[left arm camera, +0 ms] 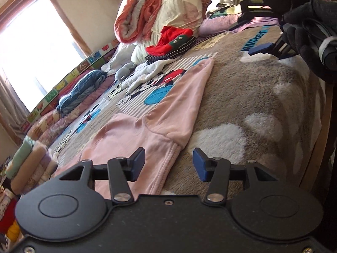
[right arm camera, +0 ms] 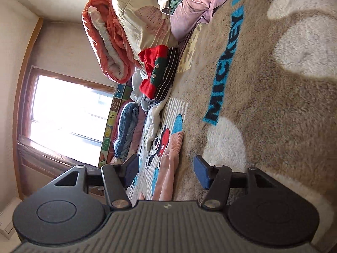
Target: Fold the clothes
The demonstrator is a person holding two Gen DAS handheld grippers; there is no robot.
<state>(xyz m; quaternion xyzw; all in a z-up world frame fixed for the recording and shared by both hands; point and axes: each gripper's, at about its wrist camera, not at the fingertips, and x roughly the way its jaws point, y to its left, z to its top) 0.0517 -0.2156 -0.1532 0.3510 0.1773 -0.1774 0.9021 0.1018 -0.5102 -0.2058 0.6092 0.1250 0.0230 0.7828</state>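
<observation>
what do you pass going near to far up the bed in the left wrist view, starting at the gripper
left gripper with open jaws → pink garment spread flat → white garment, crumpled → red and striped folded pile → rolled orange and cream quilts

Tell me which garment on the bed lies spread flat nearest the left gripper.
The pink garment, spread flat right in front of the left gripper. The red garment and the blue one lie bunched farther off.
</observation>
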